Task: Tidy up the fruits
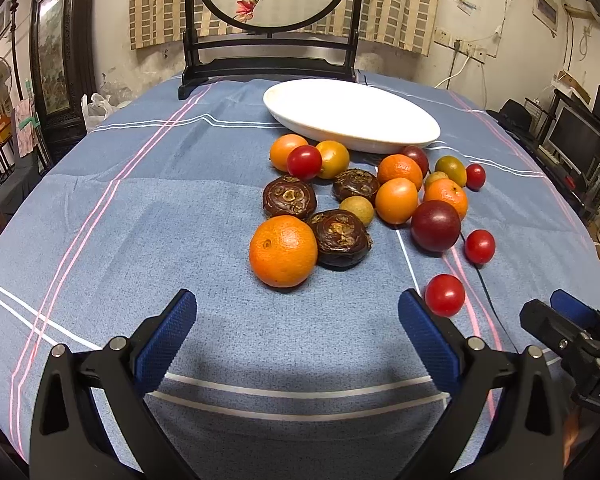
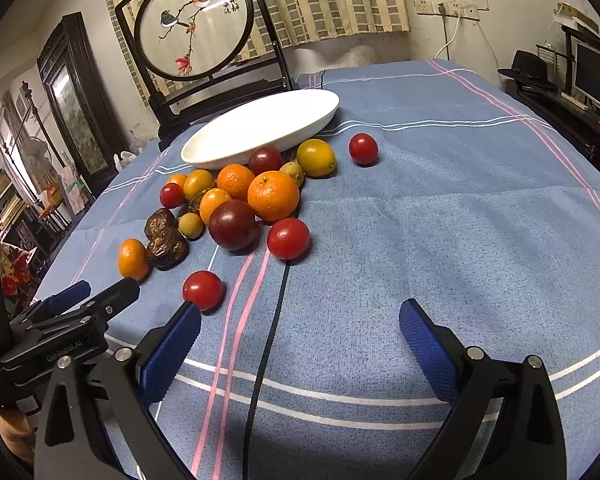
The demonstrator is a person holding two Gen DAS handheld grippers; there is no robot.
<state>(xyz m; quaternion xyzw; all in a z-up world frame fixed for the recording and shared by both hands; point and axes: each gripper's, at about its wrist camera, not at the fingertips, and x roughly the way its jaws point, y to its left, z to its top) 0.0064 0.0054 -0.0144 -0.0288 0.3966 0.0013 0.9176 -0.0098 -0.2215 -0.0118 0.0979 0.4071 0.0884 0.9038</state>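
A pile of fruit lies on the blue striped tablecloth (image 1: 140,220) in front of a white oval dish (image 1: 352,114) (image 2: 260,128), which holds nothing. Nearest my left gripper (image 1: 298,312) is a big orange (image 1: 283,251) beside a dark brown water chestnut (image 1: 342,238); a red cherry tomato (image 1: 444,294) sits by its right finger. My left gripper is open and holds nothing. In the right wrist view, my right gripper (image 2: 300,318) is also open, with a cherry tomato (image 2: 203,290) touching its left fingertip (image 2: 188,316). A dark plum (image 2: 234,224) and another orange (image 2: 273,195) lie farther back.
A round framed bird painting on a black stand (image 1: 270,20) (image 2: 196,28) rises behind the dish. A black cord (image 2: 268,344) runs across the cloth between my right gripper's fingers. The cloth's right half (image 2: 460,220) holds only one stray tomato (image 2: 363,149).
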